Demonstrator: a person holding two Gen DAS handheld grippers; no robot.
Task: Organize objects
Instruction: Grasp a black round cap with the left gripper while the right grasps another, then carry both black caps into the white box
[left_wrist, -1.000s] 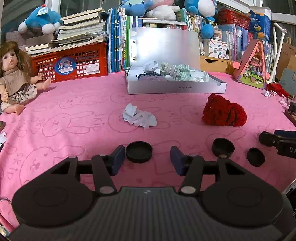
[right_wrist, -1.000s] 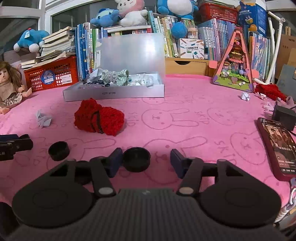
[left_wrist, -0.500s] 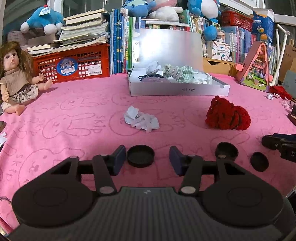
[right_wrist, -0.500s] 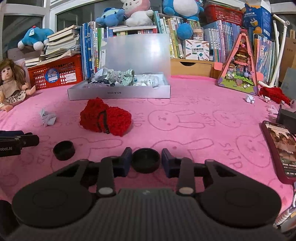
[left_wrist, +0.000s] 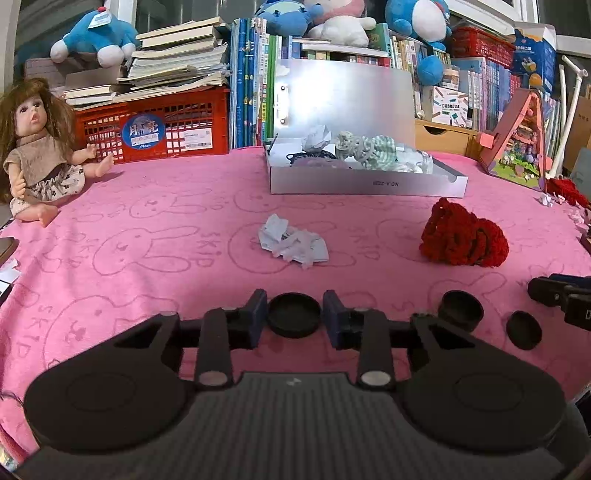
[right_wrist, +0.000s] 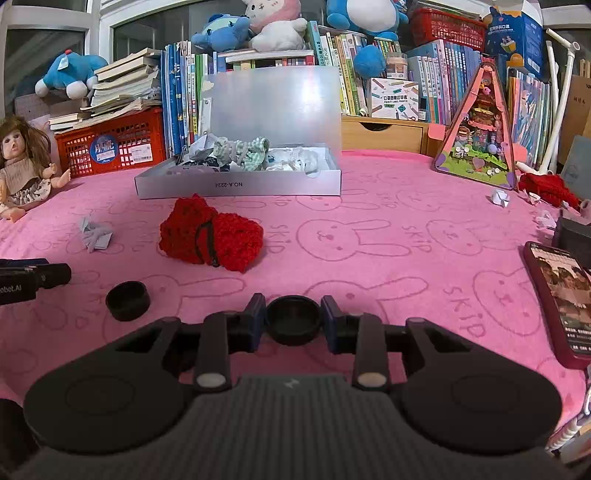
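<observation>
Both grippers at black caps on the pink cloth.
Left gripper (left_wrist: 294, 314) and right gripper (right_wrist: 293, 319) each pinch a near cap (left_wrist: 294, 314) (right_wrist: 293, 319); lift level, grip firm, toward the far box (right_wrist: 238, 182).

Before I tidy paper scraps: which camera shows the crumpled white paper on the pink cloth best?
The left wrist view: the crumpled paper lies central, unobstructed, its folds visible. The right wrist view shows it small, near the left edge, left of the red knitted item.

Even indoor light, glare on the box lid (left_wrist: 343, 96), fisheye-bent edges, perhaps slightly soft corners
</observation>
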